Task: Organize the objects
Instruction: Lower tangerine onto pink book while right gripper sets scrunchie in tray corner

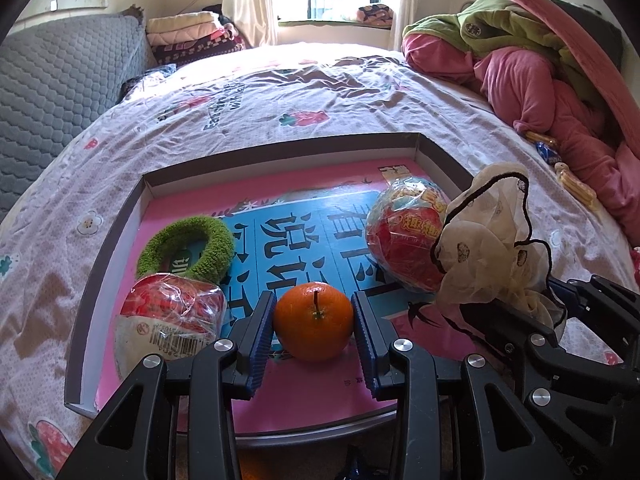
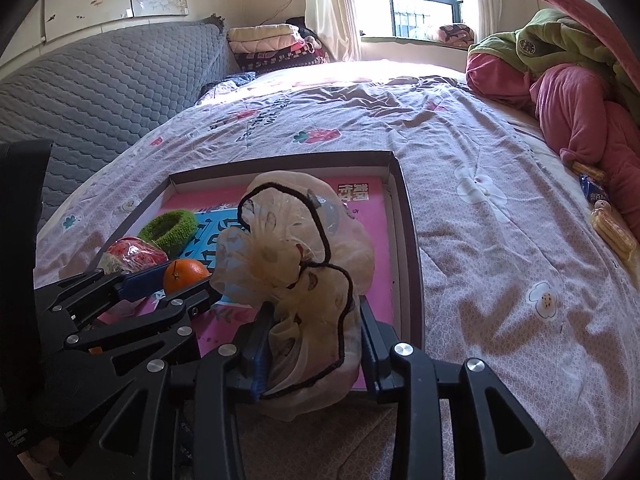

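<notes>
A shallow box tray [image 1: 280, 152] with a pink and blue printed floor lies on the bed. My left gripper [image 1: 314, 320] is shut on an orange [image 1: 314, 322] low over the tray's near part, with a blue pad against each side. A green scrunchie [image 1: 188, 248] and a red plastic-wrapped packet [image 1: 168, 320] lie at the tray's left, and a red wrapped ball [image 1: 404, 236] at its right. My right gripper [image 2: 314, 344] holds a cream sheer scrunchie with black trim [image 2: 296, 248] over the tray's near right corner [image 2: 408, 240]; the fabric fills the gap and touches both fingers.
A heap of pink and green bedding [image 1: 540, 92] covers the bed's right side, with snack packets [image 2: 612, 224] beside it. A grey quilted cover [image 1: 60, 80] rises at the left. Folded blankets [image 1: 188, 28] are stacked below the window. Flowered sheet [image 2: 500, 280] stretches right of the tray.
</notes>
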### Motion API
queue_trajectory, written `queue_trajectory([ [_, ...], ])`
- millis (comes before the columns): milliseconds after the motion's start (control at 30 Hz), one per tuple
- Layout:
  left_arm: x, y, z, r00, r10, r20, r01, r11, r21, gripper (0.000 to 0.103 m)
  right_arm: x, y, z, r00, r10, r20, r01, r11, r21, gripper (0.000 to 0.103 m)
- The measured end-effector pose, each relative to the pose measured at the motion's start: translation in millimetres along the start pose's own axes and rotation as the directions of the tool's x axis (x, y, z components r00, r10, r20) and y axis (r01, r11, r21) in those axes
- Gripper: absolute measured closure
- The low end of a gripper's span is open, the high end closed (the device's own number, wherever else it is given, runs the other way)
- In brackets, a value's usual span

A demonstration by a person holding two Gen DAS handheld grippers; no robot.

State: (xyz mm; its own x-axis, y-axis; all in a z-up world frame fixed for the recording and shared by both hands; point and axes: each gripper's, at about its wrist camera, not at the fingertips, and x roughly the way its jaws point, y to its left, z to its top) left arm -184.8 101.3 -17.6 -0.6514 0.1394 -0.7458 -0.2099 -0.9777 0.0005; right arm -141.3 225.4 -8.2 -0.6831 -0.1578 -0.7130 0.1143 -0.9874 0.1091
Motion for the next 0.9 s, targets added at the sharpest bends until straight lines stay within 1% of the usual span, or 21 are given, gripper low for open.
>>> queue_trajectory([
  [167,0,0,0,1.0,0.004,0.001,-0.004,1.0,0.005,0.064,-3,0,0,0.999,-0.031,0.006,0.032,0.999,-0.027,0.059],
  [200,0,0,-1,1.0,0.003,0.002,-0.003,1.0,0.003,0.064,-4,0,0,0.999,-0.039,0.007,0.039,0.999,-0.031,0.057],
  [333,0,0,-1,1.0,0.005,0.002,-0.005,1.0,0.003,0.063,-6,1,1,0.999,-0.048,0.013,0.049,0.998,-0.048,0.054],
  [400,-1,0,-1,1.0,0.015,0.006,-0.015,1.0,0.004,0.063,-7,0,1,0.997,-0.072,0.017,0.073,0.996,-0.06,0.049],
  [500,-4,1,0,0.999,0.029,0.025,-0.03,1.0,0.004,0.062,-10,1,0,0.997,-0.067,0.025,0.069,0.995,-0.068,0.047],
  [567,-5,2,1,0.999,0.019,0.031,-0.019,1.0,-0.005,0.061,-11,2,0,0.997,-0.07,0.029,0.072,0.995,-0.076,0.046],
  [667,-5,3,1,0.999,0.018,0.031,-0.018,1.0,-0.007,0.056,-13,2,1,0.997,-0.072,0.038,0.075,0.994,-0.079,0.045],
  [900,-5,3,1,0.999,0.015,0.029,-0.014,1.0,-0.012,0.056,-15,1,3,0.996,-0.071,0.045,0.075,0.994,-0.082,0.044],
])
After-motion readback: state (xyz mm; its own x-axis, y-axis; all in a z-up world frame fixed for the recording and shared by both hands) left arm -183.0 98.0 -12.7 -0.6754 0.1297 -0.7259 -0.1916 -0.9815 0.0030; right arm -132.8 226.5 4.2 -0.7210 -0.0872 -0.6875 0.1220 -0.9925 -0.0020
